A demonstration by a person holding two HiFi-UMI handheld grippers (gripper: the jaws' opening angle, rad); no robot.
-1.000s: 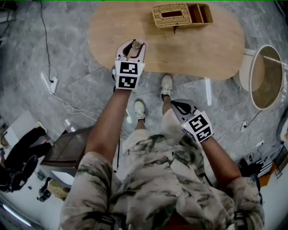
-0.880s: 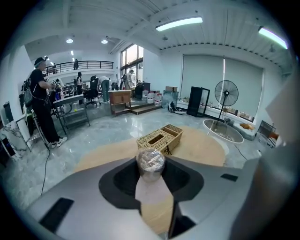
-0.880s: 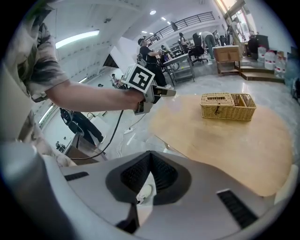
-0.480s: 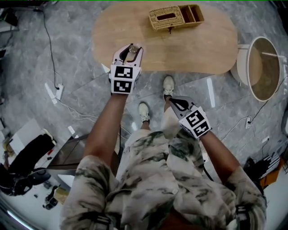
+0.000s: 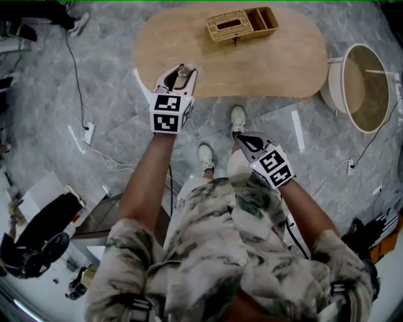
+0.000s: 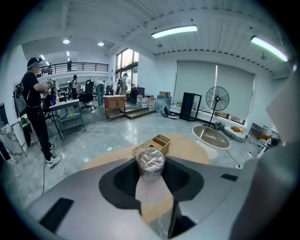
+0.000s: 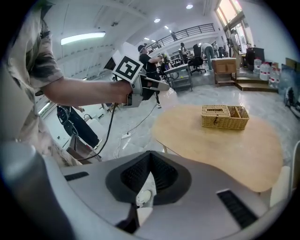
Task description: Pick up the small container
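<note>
The small container (image 6: 150, 160), a clear little tub with crinkled wrap on top, sits between the jaws of my left gripper (image 5: 178, 70), which is shut on it. In the head view the small container (image 5: 183, 72) hangs above the near left edge of the oval wooden table (image 5: 277, 63). My right gripper (image 5: 243, 139) is lower, over the floor beside the person's feet, shut with nothing in it. The right gripper view shows its jaw tips meeting, and the left gripper (image 7: 161, 86) held out above the floor.
A wicker basket (image 5: 228, 26) with a wooden box (image 5: 263, 17) against it stands at the table's far side. A round low table (image 5: 365, 88) is to the right. Cables and a power strip (image 5: 88, 132) lie on the marble floor at left.
The left gripper, still holding the container, has drifted slightly left toward the table's near edge. The table looks a little farther away. The right gripper has barely moved.
</note>
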